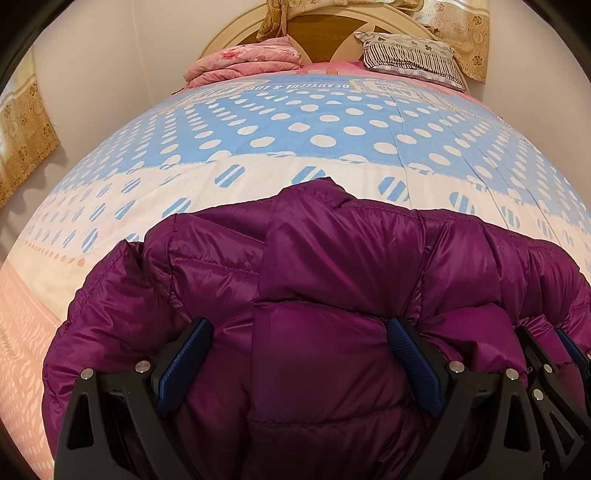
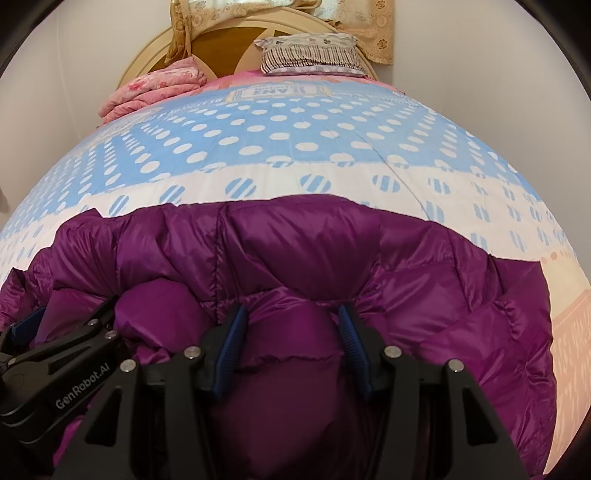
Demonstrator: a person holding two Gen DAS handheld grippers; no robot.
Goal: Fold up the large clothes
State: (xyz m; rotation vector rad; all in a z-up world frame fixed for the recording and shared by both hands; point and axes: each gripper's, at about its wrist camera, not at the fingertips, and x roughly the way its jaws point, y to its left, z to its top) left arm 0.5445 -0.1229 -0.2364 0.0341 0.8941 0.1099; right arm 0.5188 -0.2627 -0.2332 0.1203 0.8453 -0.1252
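Observation:
A purple puffer jacket point(image 1: 332, 266) lies bunched on the near part of the bed, also filling the lower right wrist view point(image 2: 295, 251). My left gripper point(image 1: 299, 332) has its jaws wide apart with a thick puffed fold of the jacket between the blue pads point(image 1: 184, 365). My right gripper point(image 2: 293, 317) stands the same way, jaws apart around a puffed fold. The right gripper shows at the right edge of the left wrist view point(image 1: 550, 354); the left gripper shows at the left edge of the right wrist view point(image 2: 62, 354). The two grippers are close, side by side.
The bed has a blue polka-dot and white bedspread point(image 1: 295, 125). A folded pink quilt point(image 1: 243, 62) and a striped pillow point(image 1: 410, 55) lie at the headboard point(image 1: 314, 33). Curtains point(image 1: 22, 136) hang on the left wall.

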